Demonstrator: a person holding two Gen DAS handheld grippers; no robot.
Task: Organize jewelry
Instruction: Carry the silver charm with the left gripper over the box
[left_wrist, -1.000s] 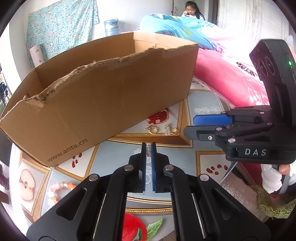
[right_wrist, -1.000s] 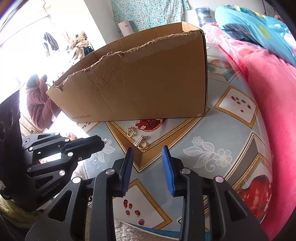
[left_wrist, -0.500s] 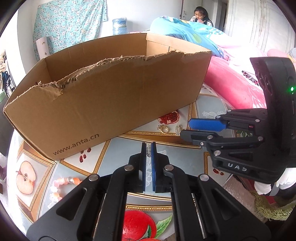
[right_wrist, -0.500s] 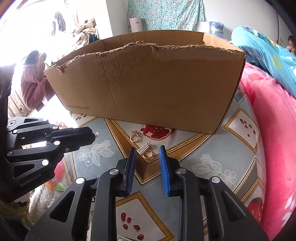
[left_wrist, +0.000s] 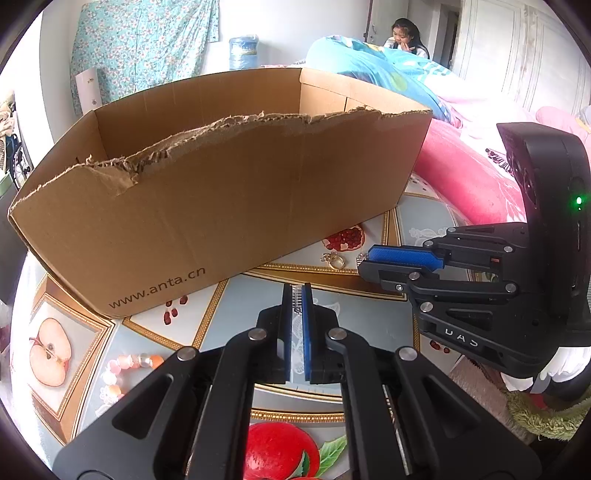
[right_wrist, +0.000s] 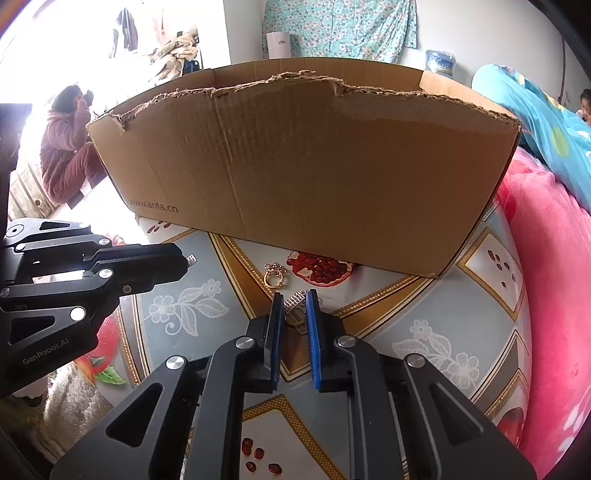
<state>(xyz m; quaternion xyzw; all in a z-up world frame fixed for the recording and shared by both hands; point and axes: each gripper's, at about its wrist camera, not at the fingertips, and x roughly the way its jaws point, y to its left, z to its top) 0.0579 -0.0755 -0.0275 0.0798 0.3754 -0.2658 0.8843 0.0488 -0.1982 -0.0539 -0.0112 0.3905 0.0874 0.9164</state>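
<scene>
My left gripper (left_wrist: 295, 295) is shut on a small silver studded piece (left_wrist: 295, 294); in the right wrist view that gripper (right_wrist: 186, 260) reaches in from the left. A silver rhinestone earring (right_wrist: 295, 298) lies on the fruit-patterned tablecloth (right_wrist: 424, 314). My right gripper (right_wrist: 294, 300) points down over this earring. Its jaws are closing with the earring between the blue pads (right_wrist: 312, 314), and a narrow gap still shows. A gold ring (right_wrist: 274, 277) lies just left of it, near a printed pomegranate. A torn cardboard box (right_wrist: 314, 166) stands open-topped behind them.
A pink and white bead bracelet (left_wrist: 125, 369) lies on the cloth at the left, in front of the box (left_wrist: 221, 203). A pink blanket (right_wrist: 546, 277) borders the table on the right. One person sits at the far left (right_wrist: 66, 147), another behind the bedding (left_wrist: 404, 35).
The right gripper's jaws have narrowed from wide apart to close around the silver earring, and it has moved in over it. The left gripper stays shut on its piece.
</scene>
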